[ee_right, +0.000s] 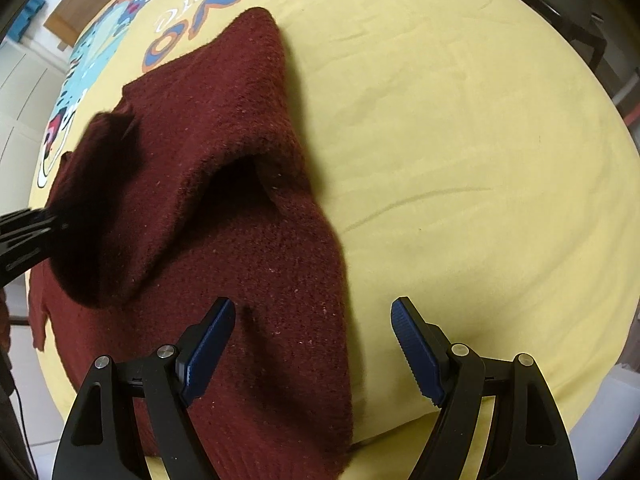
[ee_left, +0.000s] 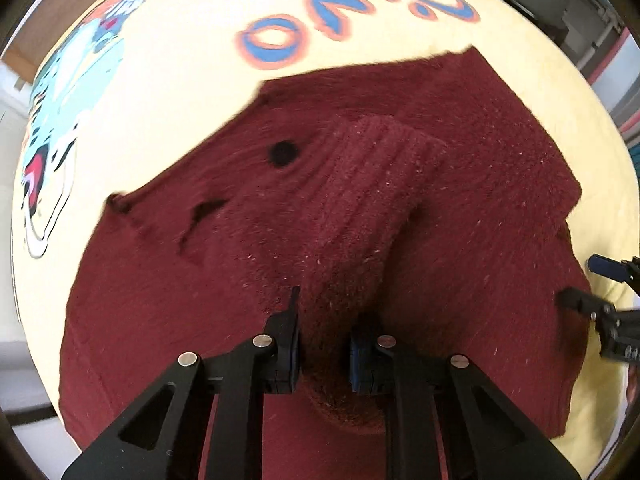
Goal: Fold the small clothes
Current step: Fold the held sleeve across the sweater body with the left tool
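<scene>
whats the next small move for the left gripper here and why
Probably carry the pinched sleeve across the maroon sweater and lay it flat: the left gripper is shut on it, lifted, while the right gripper hangs open over the edge.

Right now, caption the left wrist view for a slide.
Left gripper shut on a raised fold of the maroon sweater over the yellow sheet.

— What's the garment?
— A dark red knitted wool sweater [ee_left: 248,240], fuzzy, spread out just ahead of the left hand-held gripper [ee_left: 324,354].
— Flat?
— Partly. One ribbed sleeve [ee_left: 372,196] is pinched up between that gripper's pads; the body [ee_right: 256,240] lies rumpled beneath the right hand-held gripper [ee_right: 314,346].
</scene>
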`<action>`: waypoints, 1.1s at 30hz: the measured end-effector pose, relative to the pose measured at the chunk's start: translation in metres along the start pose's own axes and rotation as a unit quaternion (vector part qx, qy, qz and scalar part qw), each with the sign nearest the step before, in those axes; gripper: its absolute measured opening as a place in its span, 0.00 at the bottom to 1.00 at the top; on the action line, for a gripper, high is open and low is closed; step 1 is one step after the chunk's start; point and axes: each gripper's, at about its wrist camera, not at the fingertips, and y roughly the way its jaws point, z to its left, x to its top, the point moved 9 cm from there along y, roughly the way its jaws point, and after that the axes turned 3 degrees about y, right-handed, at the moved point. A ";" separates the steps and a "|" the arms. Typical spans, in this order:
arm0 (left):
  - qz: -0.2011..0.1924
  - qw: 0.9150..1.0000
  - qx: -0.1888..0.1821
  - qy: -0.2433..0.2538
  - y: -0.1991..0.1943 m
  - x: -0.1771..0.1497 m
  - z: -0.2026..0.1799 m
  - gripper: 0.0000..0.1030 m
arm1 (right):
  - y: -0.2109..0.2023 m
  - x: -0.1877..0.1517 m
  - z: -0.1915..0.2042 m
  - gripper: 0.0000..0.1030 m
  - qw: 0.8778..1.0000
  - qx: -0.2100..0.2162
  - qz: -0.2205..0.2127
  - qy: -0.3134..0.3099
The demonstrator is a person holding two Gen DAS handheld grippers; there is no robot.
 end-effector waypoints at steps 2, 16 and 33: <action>-0.015 1.000 -0.005 -0.023 -0.008 -0.013 0.018 0.15 | -0.001 0.000 0.003 0.79 1.000 0.000 -0.001 -0.003; -0.004 0.983 -0.044 -0.180 0.026 -0.111 0.074 0.41 | 0.002 -0.003 0.035 0.79 1.000 0.002 -0.003 -0.028; -0.017 0.957 -0.061 -0.283 0.031 -0.158 0.183 0.99 | -0.002 -0.007 0.045 0.84 0.998 -0.012 -0.020 -0.057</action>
